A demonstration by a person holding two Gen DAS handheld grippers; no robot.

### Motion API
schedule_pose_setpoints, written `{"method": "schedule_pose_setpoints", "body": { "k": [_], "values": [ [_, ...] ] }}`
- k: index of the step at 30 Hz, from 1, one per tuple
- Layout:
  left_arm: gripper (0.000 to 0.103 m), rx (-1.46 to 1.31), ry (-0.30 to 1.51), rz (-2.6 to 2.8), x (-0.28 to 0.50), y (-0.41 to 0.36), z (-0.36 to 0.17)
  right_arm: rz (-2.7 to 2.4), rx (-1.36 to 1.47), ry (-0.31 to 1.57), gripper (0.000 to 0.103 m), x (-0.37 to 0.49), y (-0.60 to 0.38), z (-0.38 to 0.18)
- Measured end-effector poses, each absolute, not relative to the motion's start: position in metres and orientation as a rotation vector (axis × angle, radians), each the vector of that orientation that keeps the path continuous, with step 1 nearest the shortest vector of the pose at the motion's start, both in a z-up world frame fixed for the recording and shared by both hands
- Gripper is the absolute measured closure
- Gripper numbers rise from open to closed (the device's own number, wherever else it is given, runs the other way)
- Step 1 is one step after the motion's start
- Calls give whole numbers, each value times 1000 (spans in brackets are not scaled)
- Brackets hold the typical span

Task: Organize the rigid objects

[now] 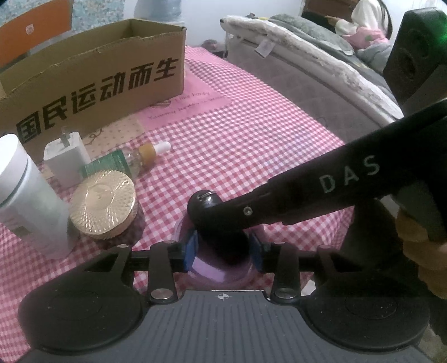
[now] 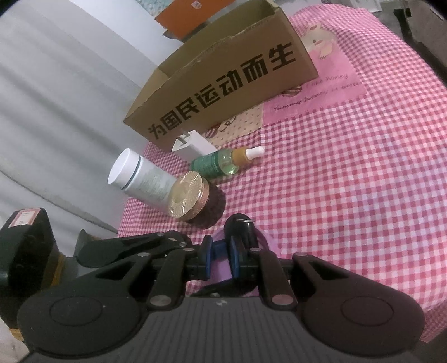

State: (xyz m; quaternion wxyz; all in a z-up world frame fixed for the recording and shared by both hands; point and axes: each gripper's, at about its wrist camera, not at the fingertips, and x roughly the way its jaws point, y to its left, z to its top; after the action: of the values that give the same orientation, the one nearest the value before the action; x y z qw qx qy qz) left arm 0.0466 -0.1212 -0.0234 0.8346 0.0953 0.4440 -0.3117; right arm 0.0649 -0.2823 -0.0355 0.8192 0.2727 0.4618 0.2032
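Work surface: pink-and-white checked cloth (image 1: 251, 139) with a plain pink printed patch and a beige dotted patch sewn in, both lying ahead of the claws.

Left gripper (image 1: 223, 248): blue pads stand narrowly apart on either side of a purple bottle (image 1: 212, 268) with a black cap (image 1: 205, 201). A slim gap shows at each pad, so contact looks absent, though the close fisheye view makes this uncertain.

Right gripper (image 2: 219, 258): its dark arm, lettered "DAS", crosses the left wrist view from the right. Jaws closed narrow at the bottle's black neck, just under the cap; a grip there seems likely.

Ahead and to the left of both claws, a cluster: gold-lidded jar (image 1: 103, 205) nearest, white cylindrical container (image 1: 28, 195) touching it, white charger plug (image 1: 67, 156) behind, and a green-labelled dropper bottle (image 2: 223, 164) lying on its side, white tip pointing right.

Beyond the cluster: open cardboard box (image 1: 97, 83) printed with large black characters, resting on the cloth.

Room: far right of the left claw, a bed (image 1: 321, 72) with grey and white bedding; a person in white sits at its far end. Orange box (image 2: 190, 14) behind the cardboard box. Pale folded curtain (image 2: 56, 97) to the left of the right claw.
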Motion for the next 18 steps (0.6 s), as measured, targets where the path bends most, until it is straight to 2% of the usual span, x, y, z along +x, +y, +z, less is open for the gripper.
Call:
{"method": "schedule_pose_setpoints", "body": {
  "k": [8, 14, 18],
  "values": [
    [77, 183, 947, -649, 50, -119, -24, 397, 595, 929, 87, 63, -292, -32],
    [78, 194, 944, -639, 51, -121, -24, 386, 546, 918, 86, 74, -286, -33],
    [78, 197, 951, -636, 51, -121, -26, 394, 545, 923, 80, 78, -282, -36]
  ]
}}
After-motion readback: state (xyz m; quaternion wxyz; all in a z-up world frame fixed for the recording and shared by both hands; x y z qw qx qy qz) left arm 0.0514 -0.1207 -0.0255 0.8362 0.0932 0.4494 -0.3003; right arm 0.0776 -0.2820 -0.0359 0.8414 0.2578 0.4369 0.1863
